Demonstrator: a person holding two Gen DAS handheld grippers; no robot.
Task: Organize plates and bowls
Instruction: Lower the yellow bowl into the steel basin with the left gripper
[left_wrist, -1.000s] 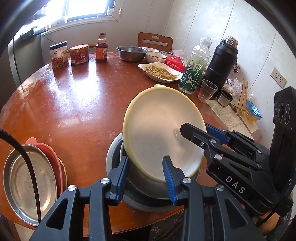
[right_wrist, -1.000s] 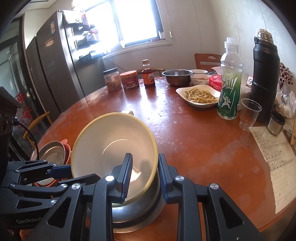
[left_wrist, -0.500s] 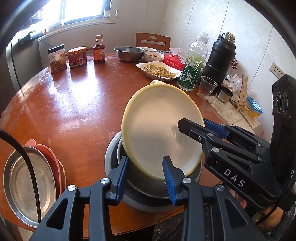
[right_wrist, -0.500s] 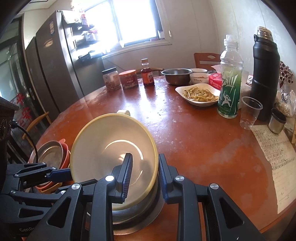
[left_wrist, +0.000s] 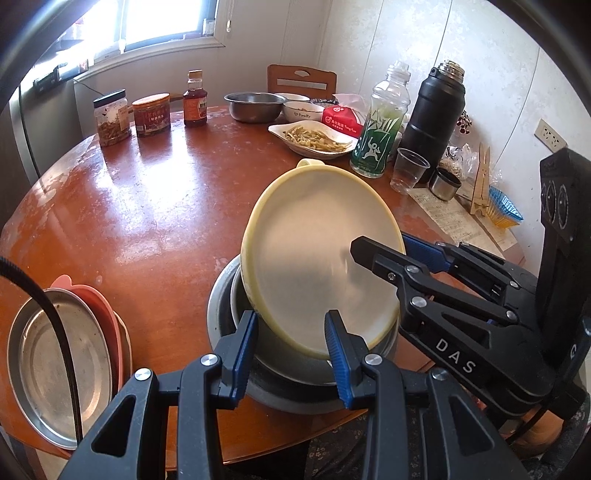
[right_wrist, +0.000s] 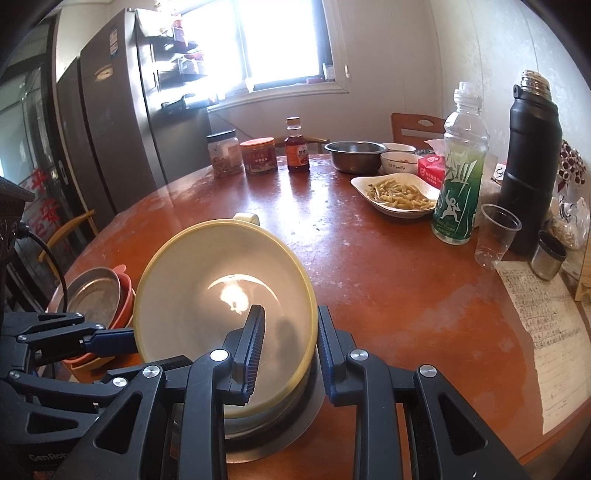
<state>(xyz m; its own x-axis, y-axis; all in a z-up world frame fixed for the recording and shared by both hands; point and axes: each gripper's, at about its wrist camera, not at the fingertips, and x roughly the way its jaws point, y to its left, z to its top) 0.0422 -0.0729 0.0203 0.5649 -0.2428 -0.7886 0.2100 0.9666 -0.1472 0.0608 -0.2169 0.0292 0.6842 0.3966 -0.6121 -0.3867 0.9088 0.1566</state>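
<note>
A pale yellow bowl (left_wrist: 317, 266) (right_wrist: 221, 295) stands tilted on its edge inside a stack of steel bowls (left_wrist: 221, 314) (right_wrist: 295, 424) at the near edge of the round wooden table. My right gripper (right_wrist: 290, 314) (left_wrist: 380, 245) is shut on the yellow bowl's right rim, one finger inside and one outside. My left gripper (left_wrist: 290, 321) (right_wrist: 110, 330) hovers at the bowl's low left edge. Its blue pads stand apart and press on nothing that I can see. At the left lies a steel plate (left_wrist: 55, 369) (right_wrist: 92, 295) on pink plates (left_wrist: 107, 306).
At the table's far side stand jars (left_wrist: 110, 118), a sauce bottle (left_wrist: 195, 99), a steel bowl (left_wrist: 251, 107), a dish of food (left_wrist: 314, 138), a green bottle (left_wrist: 380, 125), a plastic cup (left_wrist: 408, 170) and a black flask (left_wrist: 432, 122). Papers (right_wrist: 543, 332) lie at the right.
</note>
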